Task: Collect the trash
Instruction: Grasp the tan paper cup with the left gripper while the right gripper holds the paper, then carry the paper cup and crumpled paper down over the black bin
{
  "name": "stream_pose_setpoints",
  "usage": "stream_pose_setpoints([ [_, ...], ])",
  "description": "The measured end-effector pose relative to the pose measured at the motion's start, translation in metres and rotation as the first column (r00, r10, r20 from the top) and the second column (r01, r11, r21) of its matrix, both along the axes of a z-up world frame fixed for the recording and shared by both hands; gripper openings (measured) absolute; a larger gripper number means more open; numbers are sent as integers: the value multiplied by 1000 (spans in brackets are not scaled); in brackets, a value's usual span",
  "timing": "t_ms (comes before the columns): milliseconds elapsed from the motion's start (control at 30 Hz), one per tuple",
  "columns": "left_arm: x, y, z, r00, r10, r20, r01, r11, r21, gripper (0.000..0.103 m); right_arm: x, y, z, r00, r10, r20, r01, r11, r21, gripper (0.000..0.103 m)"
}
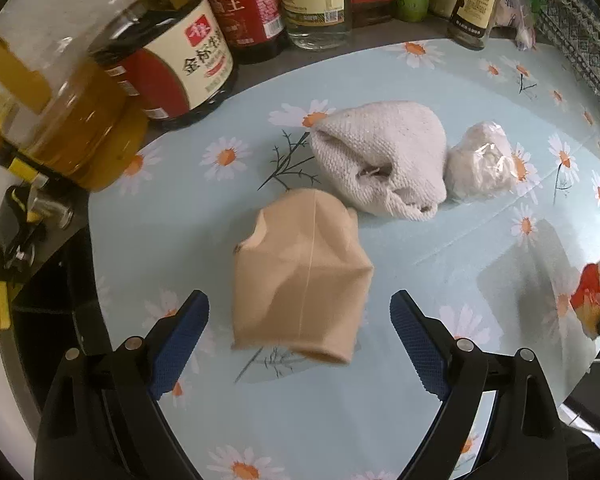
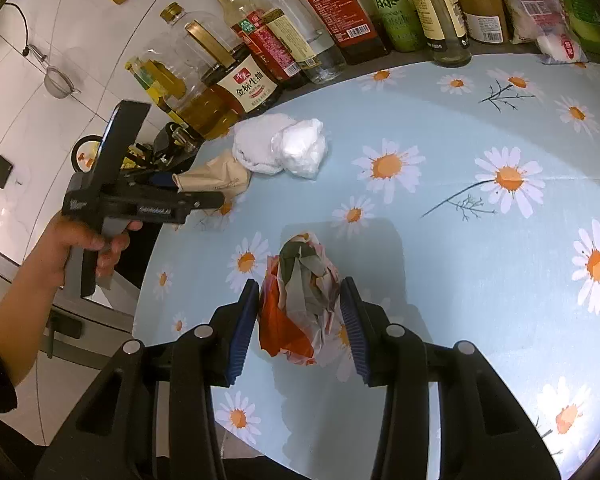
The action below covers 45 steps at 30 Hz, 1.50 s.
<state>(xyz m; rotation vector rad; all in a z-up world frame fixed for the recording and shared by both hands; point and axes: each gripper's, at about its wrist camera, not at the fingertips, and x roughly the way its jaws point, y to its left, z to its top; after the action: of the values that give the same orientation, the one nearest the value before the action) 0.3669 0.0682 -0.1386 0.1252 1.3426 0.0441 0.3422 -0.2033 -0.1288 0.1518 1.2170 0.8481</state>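
daisy tablecloth | right gripper angled down, clamped on crumpled wrapper | left gripper spread above beige cloth

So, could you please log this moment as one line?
right claw: shut on crumpled wrapper | left claw: open above beige wad | white cloth: untouched

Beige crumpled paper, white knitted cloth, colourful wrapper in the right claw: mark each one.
beige crumpled paper [image 1: 300, 276], left wrist view, middle of its creased face
white knitted cloth [image 1: 380, 156], left wrist view, centre of the knit
colourful crumpled wrapper [image 2: 300, 300], right wrist view, middle of the wad between the claw's pads
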Motion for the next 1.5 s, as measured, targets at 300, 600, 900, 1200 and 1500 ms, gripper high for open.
stream_pose_setpoints([
  [300,20,2,-7,999,-39,-4,39,999,29,88,-5,-2,-1,1000,-14,-7,14,1000,-13,43],
  [600,32,9,-14,998,-55,-27,55,998,-2,65,-2,-4,-2,999,-34,-17,33,999,-33,43],
  [900,10,11,-7,999,-43,-2,43,999,-11,64,-1,5,-2,1000,-13,-18,13,999,-37,43],
  [1200,-25,21,15,999,-10,32,11,998,-58,64,-11,19,8,1000,28,9,-28,999,-40,43],
  [1500,-69,-2,35,997,8,82,0,995,-102,64,-33,37,21,996,79,41,-77,996,-48,43],
])
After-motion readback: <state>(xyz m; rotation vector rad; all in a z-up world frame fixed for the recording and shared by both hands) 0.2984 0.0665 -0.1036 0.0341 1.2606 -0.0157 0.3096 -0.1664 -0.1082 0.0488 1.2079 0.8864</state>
